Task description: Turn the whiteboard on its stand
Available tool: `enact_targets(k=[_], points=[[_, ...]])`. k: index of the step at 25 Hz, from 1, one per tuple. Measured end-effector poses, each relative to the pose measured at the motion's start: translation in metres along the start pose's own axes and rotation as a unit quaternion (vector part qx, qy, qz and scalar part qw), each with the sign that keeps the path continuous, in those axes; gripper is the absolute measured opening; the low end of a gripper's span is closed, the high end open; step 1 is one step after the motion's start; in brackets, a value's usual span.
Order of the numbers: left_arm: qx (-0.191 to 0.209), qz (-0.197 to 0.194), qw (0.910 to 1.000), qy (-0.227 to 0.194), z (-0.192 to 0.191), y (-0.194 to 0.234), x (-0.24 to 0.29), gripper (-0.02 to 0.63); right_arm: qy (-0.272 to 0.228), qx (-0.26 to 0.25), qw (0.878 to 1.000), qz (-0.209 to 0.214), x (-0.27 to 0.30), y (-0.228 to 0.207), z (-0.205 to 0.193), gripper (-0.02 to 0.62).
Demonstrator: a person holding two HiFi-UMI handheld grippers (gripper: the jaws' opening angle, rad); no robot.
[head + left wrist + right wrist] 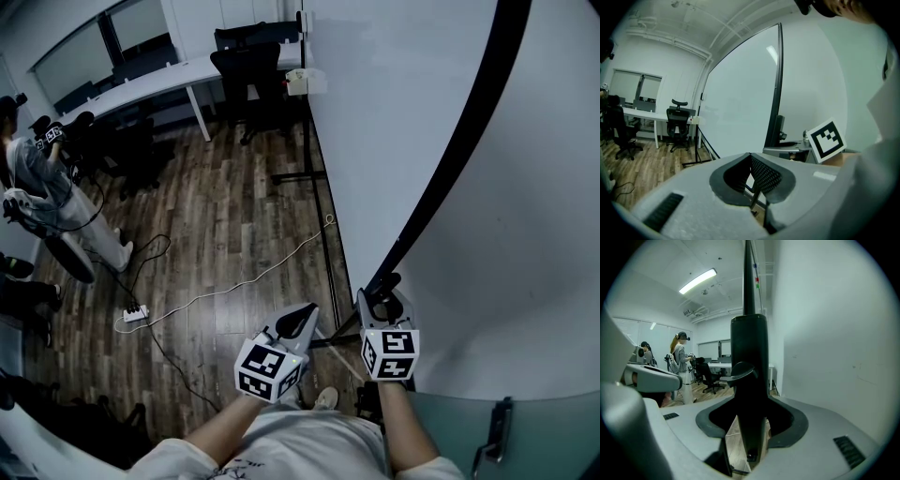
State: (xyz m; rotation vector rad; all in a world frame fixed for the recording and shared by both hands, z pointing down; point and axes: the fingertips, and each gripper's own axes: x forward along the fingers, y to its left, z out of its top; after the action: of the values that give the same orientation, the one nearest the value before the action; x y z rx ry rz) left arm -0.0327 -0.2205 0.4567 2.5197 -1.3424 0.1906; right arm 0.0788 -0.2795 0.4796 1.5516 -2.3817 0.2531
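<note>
Right gripper is clamped on the stand's black post, with the whiteboard just left of it. Left gripper is pressed together, empty. Board looks unturned, so the whole turn is probably left.

One whiteboard, two tongs
</note>
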Motion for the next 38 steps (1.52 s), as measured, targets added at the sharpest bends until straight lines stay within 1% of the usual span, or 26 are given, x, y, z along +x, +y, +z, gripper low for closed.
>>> enact_targets(k=[15,23,33,38], points=[[0.002,-0.022,0.9998,0.004,-0.007,-0.032,-0.019,0.011,0.007,-0.001,1.0,-0.001,-0.057,0.02,-0.015,0.181],[0.004,-0.035,0.9994,0.003,-0.004,-0.042,-0.022,0.011,0.012,-0.001,1.0,-0.001,-0.071,0.027,-0.017,0.181],[0.009,-0.052,0.9986,0.008,-0.012,-0.058,-0.021,0.011,0.012,-0.003,1.0,0.0,-0.084,0.032,-0.026,0.181],[0.01,-0.056,0.9983,0.011,-0.014,-0.06,-0.021,0.011,0.012,0.009,1.0,0.001,-0.084,0.034,-0.026,0.182]])
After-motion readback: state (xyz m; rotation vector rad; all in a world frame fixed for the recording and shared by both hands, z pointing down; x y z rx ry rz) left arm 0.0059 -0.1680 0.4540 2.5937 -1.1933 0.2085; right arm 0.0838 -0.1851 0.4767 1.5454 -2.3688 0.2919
